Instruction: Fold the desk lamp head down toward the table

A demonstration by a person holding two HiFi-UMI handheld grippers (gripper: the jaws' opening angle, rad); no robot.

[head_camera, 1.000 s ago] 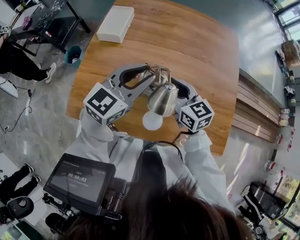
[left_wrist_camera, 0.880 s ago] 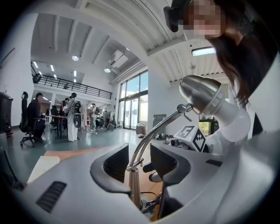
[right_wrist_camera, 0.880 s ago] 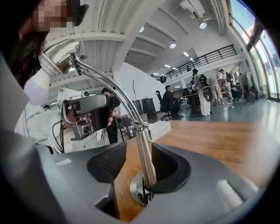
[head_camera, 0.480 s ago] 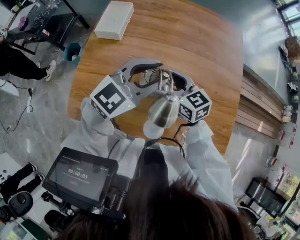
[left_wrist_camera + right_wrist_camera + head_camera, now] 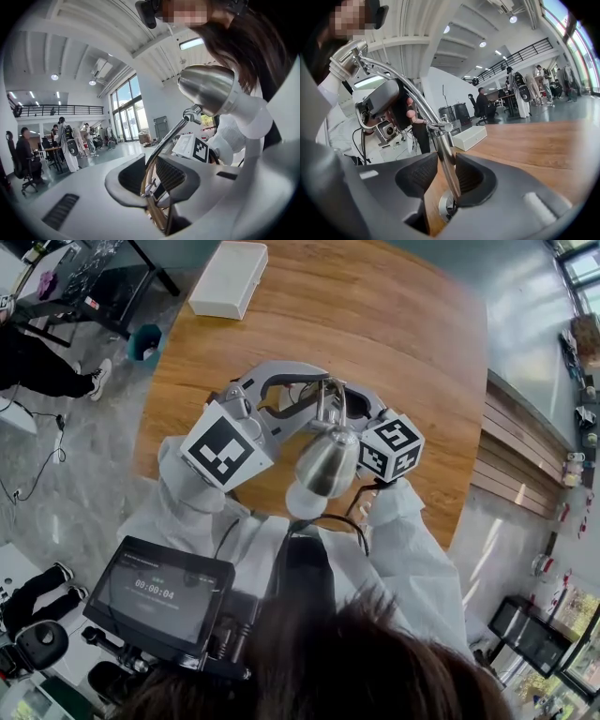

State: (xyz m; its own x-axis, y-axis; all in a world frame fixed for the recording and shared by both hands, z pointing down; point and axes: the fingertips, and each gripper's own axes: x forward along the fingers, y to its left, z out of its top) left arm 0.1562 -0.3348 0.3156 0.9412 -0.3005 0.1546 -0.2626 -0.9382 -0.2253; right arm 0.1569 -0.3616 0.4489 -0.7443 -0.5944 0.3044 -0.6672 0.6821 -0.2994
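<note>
A chrome desk lamp stands on the wooden table (image 5: pixel 412 352). Its bell-shaped head (image 5: pixel 326 463) (image 5: pixel 206 89) hangs out toward me, tilted down. The thin upper arm (image 5: pixel 171 136) runs between the pads of my left gripper (image 5: pixel 312 407) (image 5: pixel 151 176). These jaws are closing and lie snug against the arm. My right gripper (image 5: pixel 343 409) (image 5: pixel 446 176) has the thicker upright post (image 5: pixel 445 164) between its pads, just above the base ring (image 5: pixel 447 208). These jaws are closing too and touch the post. The two grippers meet at the lamp from either side.
A white box (image 5: pixel 228 279) (image 5: pixel 471 137) lies at the far left of the table. The near table edge runs right under my arms. On the floor to the left are a teal bin (image 5: pixel 145 343) and a dark desk (image 5: pixel 84 287). People stand in the hall behind.
The left gripper has rolled, so its marker cube faces differently, and it has shifted a little up the picture. The lamp head and the right gripper stay about where they were.
</note>
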